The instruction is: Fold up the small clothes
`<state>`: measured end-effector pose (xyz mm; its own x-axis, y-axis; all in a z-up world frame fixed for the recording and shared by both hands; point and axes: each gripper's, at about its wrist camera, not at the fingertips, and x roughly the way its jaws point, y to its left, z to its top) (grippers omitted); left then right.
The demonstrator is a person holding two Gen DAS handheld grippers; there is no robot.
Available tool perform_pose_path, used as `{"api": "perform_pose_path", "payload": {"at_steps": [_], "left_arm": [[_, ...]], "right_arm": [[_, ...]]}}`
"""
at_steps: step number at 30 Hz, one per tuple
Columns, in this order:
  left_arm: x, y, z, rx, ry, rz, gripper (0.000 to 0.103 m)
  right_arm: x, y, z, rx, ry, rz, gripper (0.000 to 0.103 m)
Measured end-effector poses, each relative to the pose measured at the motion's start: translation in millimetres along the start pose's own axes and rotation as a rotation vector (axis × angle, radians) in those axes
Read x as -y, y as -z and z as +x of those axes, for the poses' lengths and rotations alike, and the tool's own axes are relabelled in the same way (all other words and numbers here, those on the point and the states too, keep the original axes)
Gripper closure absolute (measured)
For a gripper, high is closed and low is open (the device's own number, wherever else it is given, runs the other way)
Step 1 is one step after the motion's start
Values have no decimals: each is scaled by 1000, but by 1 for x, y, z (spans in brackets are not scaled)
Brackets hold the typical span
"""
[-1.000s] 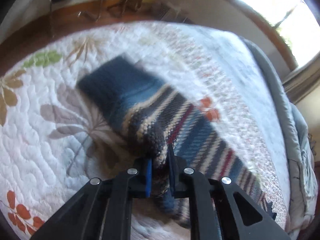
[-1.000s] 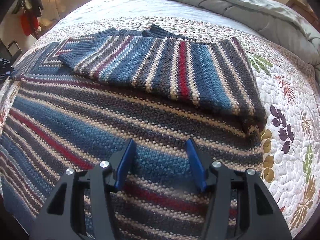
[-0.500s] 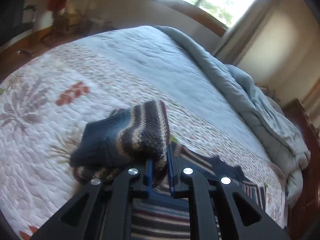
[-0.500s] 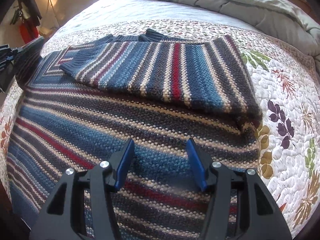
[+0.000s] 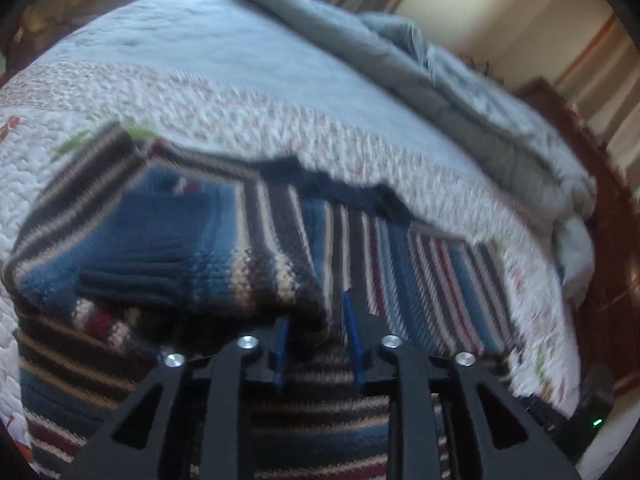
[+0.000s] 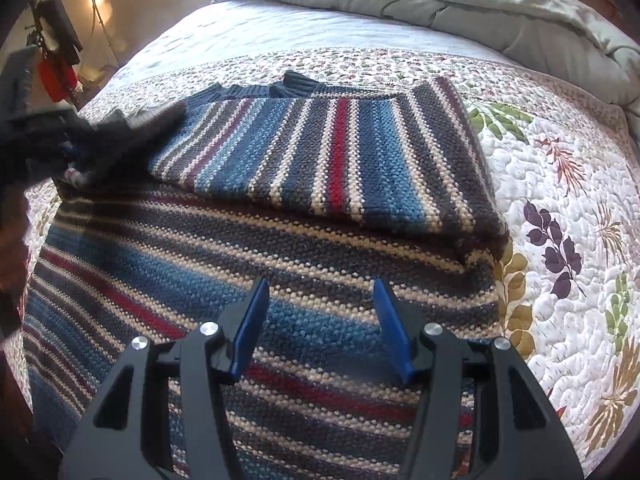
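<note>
The quilted bed [image 6: 568, 184] fills both views, its grey comforter [image 6: 500, 4] bunched toward 12 o'clock. On the quilt I see the striped sweater [image 6: 248, 288] spread flat, its right sleeve [image 6: 340, 156] already folded across the chest, ending near 2 o'clock in the right wrist view. My left gripper [image 5: 316, 340] carries the left sleeve [image 5: 168, 256] over the body, its dark cuff toward 9 o'clock in the left wrist view; the jaws look slightly parted with knit between them, and blur keeps me from telling whether they grip. My right gripper [image 6: 320, 332] hangs spread wide above the hem, holding nothing. To do this step well, I judge I should lay the sleeve parallel to the folded one, cuff flat, before withdrawing.
</note>
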<state>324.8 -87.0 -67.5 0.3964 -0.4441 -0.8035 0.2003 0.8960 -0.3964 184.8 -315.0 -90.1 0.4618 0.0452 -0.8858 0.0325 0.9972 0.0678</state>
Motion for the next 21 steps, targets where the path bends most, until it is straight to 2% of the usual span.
{"api": "perform_pose_path", "payload": {"at_steps": [1, 2, 4, 5, 7, 9, 12, 14, 16, 19, 21], "left_arm": [[4, 6, 3, -20, -26, 32, 63], [4, 11, 1, -26, -38, 46, 59], [-3, 25, -14, -31, -36, 43, 45], [-7, 29, -23, -20, -31, 34, 41], [-17, 44, -51, 23, -71, 14, 31], [-28, 58, -74, 63, -120, 13, 28], [-55, 66, -83, 55, -278, -41, 28], [-75, 67, -82, 58, -281, -97, 28], [-96, 67, -74, 27, -340, -156, 28], [-114, 60, -74, -6, -411, -144, 28], [-123, 55, -82, 35, -474, -112, 28]], "right_arm": [[1, 0, 0, -3, 0, 0, 49], [1, 0, 0, -5, 0, 0, 49], [2, 0, 0, -5, 1, 0, 49], [3, 0, 0, -6, 2, 0, 49], [3, 0, 2, -10, 8, 4, 49], [-1, 1, 3, -15, 9, 0, 49], [-11, 3, 3, -16, 9, -26, 49], [-20, 5, 4, -22, 2, -52, 49], [-30, 9, 7, -51, -5, -62, 49], [-48, 12, 15, -106, 3, -76, 42], [-60, 8, 18, -127, 45, -91, 42]]}}
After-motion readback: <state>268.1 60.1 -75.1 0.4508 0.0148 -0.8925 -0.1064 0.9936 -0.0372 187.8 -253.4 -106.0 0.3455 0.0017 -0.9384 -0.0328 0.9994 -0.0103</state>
